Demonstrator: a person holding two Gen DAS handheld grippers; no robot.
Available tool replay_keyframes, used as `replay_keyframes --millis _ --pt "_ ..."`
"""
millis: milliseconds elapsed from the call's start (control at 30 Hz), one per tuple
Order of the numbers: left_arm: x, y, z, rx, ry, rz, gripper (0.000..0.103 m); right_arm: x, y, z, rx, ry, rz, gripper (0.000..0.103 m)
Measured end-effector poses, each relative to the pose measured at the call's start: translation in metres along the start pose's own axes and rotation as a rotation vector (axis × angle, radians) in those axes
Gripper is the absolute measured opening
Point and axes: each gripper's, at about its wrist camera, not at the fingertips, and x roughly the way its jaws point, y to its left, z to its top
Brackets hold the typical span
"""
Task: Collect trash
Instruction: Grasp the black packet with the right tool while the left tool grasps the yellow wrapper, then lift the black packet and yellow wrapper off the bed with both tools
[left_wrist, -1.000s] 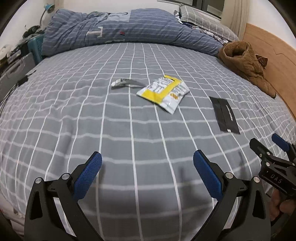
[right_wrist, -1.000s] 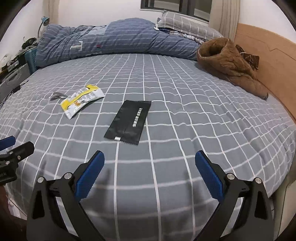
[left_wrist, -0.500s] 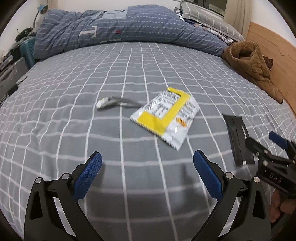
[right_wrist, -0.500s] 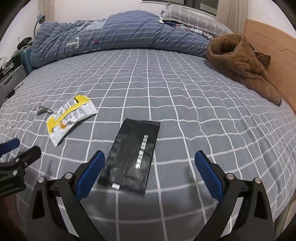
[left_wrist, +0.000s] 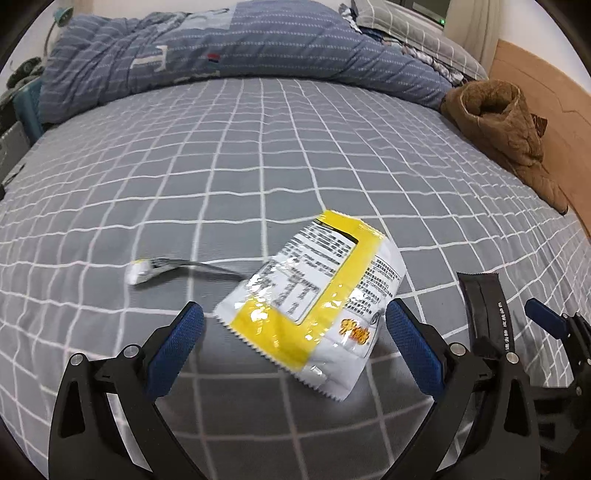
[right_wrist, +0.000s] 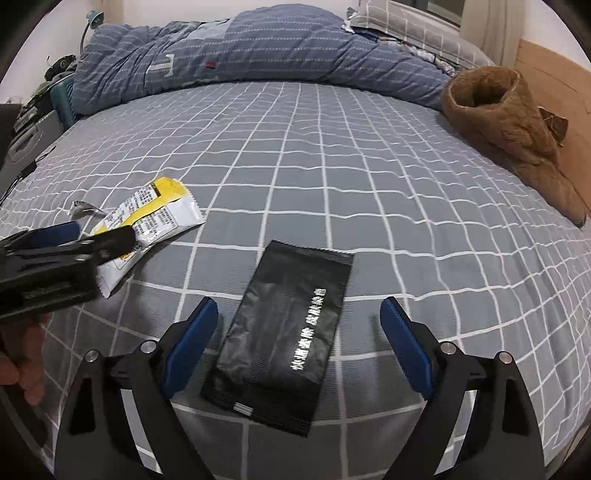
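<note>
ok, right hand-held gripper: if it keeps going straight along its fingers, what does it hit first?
Most likely the black sachet: it lies flat on the bedsheet between the open jaws of the right hand-held gripper, dead ahead. How far above it the fingertips sit is unclear.

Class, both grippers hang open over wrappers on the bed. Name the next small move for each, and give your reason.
Probably lower and close: the left gripper frames the yellow wrapper, the right gripper frames the black wrapper, and both wrappers lie flat on the bed, ungrasped.
</note>
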Motion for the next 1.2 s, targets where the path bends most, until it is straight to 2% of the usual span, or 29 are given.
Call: replay_keyframes --millis 200,400,533,600,667,767,1033,1200 --pt "0.014 -0.006 0.001 0.016 0.024 0.008 0.096 0.009 0.007 -0.004 -0.029 0.033 0.021 0.070" --pt "0.021 -0.010 0.003 0.045 0.039 0.024 0.084 0.009 0.007 -0.009 -0.033 0.044 0.037 0.062" --pt "0.022 -0.012 0.003 0.058 0.036 0.024 0.069 0.011 0.006 -0.010 -0.035 0.058 0.067 0.051" --pt "0.020 -0.012 0.002 0.058 0.031 0.022 0.063 0.011 0.006 -0.010 -0.036 0.059 0.074 0.047" --pt "0.019 -0.010 0.002 0.050 0.023 0.020 0.050 0.010 0.007 -0.011 -0.038 0.057 0.076 0.044" --pt "0.016 -0.009 0.003 0.045 0.012 0.011 0.041 0.008 0.006 -0.010 -0.032 0.048 0.081 0.039" --pt "0.006 -0.015 0.004 0.049 -0.007 0.021 0.026 0.002 0.001 -0.009 -0.020 0.020 0.092 0.028" --pt "-0.003 -0.014 0.005 0.041 -0.010 0.013 0.020 -0.001 -0.004 -0.007 -0.005 0.009 0.091 0.027"
